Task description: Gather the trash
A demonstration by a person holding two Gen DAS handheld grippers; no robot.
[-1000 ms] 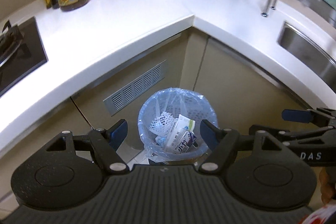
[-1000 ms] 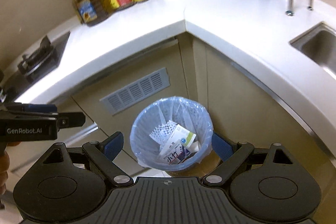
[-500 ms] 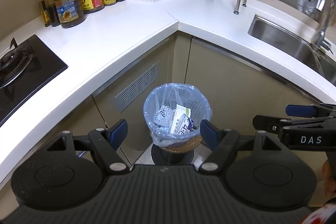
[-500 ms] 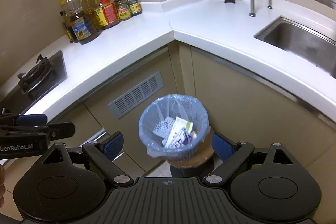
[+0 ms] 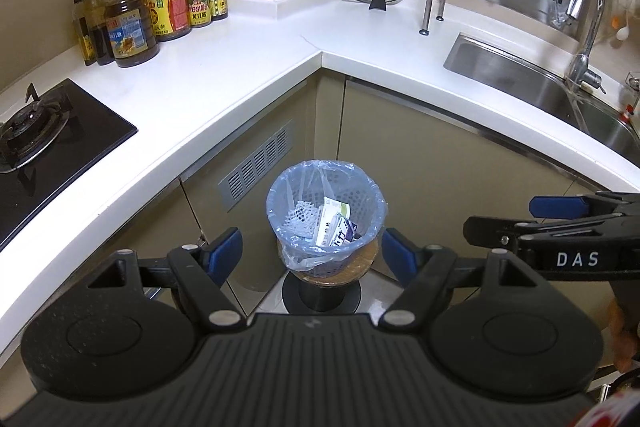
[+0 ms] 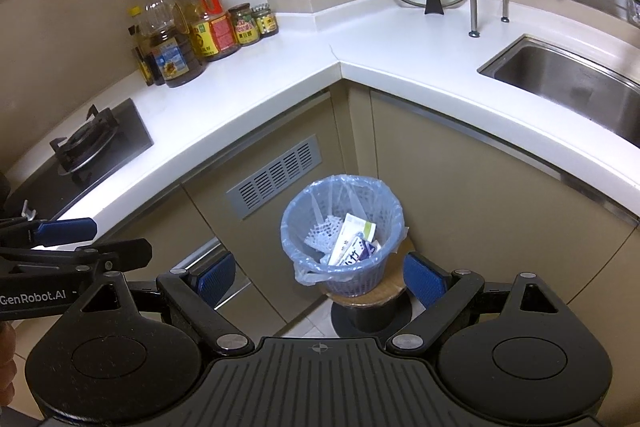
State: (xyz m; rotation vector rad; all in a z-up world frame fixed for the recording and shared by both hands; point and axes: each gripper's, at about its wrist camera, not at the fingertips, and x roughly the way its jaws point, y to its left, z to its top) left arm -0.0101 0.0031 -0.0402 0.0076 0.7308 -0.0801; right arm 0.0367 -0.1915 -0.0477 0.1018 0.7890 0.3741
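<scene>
both spread wide, empty — left gripper (image 5: 311,250), right gripper (image 6: 320,277). bin (image 6: 343,273) on a stool in the cabinet corner, cartons (image 6: 352,241) inside. probably light, thin slippery liner (image 5: 296,259) — best pinched at the rim overhang.

The left gripper (image 5: 311,251) hangs with jaws spread, nothing between them, above a bin (image 5: 326,223) lined with a blue bag, on a round stand in the counter's (image 5: 224,79) inner corner. Cartons (image 5: 334,227) and white netting (image 5: 298,217) lie inside. The right gripper (image 5: 500,223) pokes in beside it, jaws a little apart
</scene>
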